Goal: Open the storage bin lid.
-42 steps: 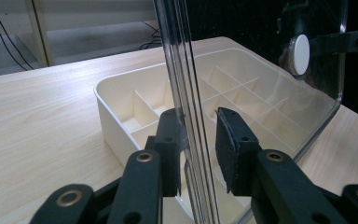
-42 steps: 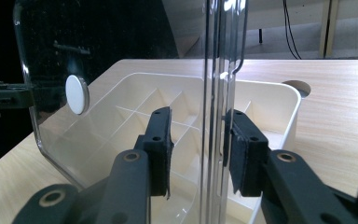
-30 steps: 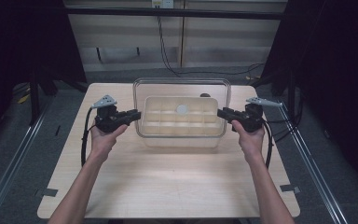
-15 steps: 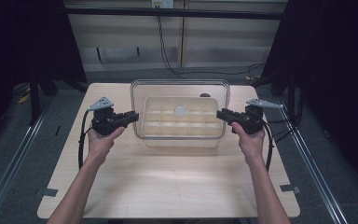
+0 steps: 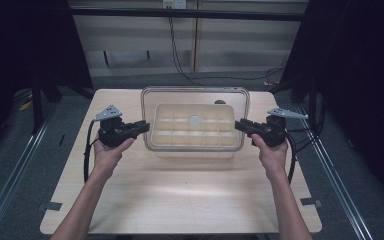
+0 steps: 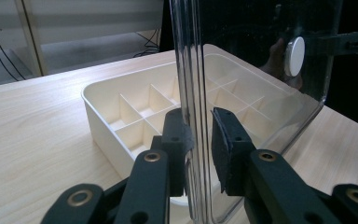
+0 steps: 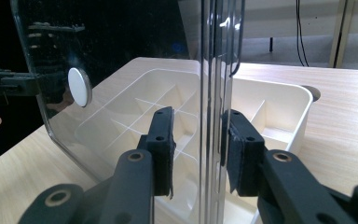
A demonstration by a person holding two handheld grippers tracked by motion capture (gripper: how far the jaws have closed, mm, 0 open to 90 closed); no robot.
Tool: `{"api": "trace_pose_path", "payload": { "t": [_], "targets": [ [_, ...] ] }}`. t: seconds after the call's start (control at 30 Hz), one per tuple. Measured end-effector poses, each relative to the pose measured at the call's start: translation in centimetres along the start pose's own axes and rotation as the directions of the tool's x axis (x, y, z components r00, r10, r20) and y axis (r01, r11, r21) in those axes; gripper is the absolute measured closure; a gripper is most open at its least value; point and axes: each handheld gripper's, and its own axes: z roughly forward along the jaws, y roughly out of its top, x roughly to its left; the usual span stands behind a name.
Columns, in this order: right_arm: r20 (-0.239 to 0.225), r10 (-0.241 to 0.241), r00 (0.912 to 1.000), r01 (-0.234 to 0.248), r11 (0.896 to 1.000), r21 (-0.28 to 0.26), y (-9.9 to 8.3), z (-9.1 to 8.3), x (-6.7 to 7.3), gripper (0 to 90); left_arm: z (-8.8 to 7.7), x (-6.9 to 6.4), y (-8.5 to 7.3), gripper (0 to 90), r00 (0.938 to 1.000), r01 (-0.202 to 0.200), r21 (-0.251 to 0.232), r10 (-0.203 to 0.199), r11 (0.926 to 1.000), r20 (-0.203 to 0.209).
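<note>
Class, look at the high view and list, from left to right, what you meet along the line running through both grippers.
Left gripper → clear lid, held over the cream divided tray → right gripper.

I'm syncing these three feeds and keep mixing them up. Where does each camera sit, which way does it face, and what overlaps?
High view: above the person's side, facing forward and down on the table; both forearms, left gripper and right gripper show.
Left gripper view: rides on the left gripper, looking along its jaws, clamped on the clear lid.
Right gripper view: rides on the right gripper, likewise clamped on the lid's opposite edge.
Shared: the lid's white knob and the cream divided tray.
</note>
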Motion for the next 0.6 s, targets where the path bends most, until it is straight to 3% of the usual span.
{"api": "trace_pose_path", "payload": {
  "t": [0.6],
  "targets": [
    [-0.012,-0.013,0.9999,0.012,1.0,-0.013,0.5,-1.3,1.9,66.6,-2.0,-1.0,0.2,76.0,0.9998,-0.017,0.001,0.017,0.9999,-0.005]
  ]
}}
